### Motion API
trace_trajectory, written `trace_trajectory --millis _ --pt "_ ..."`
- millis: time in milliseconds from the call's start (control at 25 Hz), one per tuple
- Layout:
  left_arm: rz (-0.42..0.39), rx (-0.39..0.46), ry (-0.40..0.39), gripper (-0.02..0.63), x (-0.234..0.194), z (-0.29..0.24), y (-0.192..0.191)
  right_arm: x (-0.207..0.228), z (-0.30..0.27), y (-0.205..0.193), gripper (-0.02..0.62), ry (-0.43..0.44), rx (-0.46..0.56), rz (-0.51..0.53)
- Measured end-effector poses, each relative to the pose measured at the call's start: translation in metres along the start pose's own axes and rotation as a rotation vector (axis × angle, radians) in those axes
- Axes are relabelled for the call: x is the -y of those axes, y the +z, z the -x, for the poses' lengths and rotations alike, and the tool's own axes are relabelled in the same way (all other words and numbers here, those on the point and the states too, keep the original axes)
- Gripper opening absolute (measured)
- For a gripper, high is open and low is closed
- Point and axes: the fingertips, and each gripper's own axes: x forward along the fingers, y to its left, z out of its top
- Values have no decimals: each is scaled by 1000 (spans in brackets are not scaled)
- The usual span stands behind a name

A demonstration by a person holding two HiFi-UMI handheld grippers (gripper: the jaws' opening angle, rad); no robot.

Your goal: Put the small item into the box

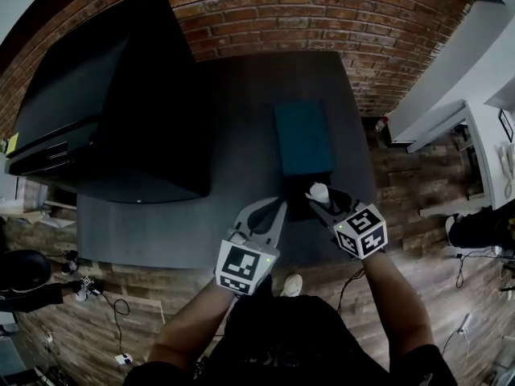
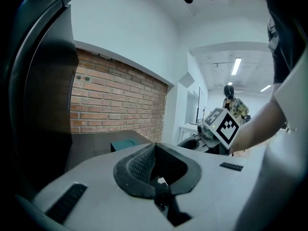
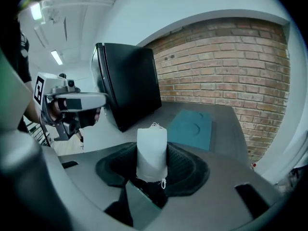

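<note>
Right gripper (image 3: 153,154): jaws closed on the small item (image 3: 152,150), which stands upright between the ribbed black pads (image 3: 185,165).

Small item: a white fabric pouch, roughly tube-shaped and taller than wide. Its weave is plain, with loose threads at the top edge and a short thread hanging from the bottom edge. No markings can be seen.

Location: in the head view the item is in the right gripper at the near end of the teal box (image 1: 303,137), apart from it and not inside it.

Box: rectangular and flat-topped, lying on the dark grey table (image 1: 241,111). Its top shows two shallow curved recesses.

Left gripper (image 2: 155,150): jaws brought together, holding nothing. It is held just left of the right gripper, near the table's front edge.

A large black monitor (image 1: 113,103) occupies the left of the table, against a brick wall (image 1: 322,10).
</note>
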Motion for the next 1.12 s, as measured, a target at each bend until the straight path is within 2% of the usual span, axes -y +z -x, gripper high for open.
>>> trace_trajectory --millis 240,600,1120 --pt "15 -31 -15 34 -5 -6 -15 10 -28 -28 198 7 -153 124" --pt "37 -62 -14 34 -20 -12 -27 8 -62 -65 198 87 -409 442" --pt "55 -76 12 34 -40 -12 -32 4 -80 -101 198 257 -667 632"
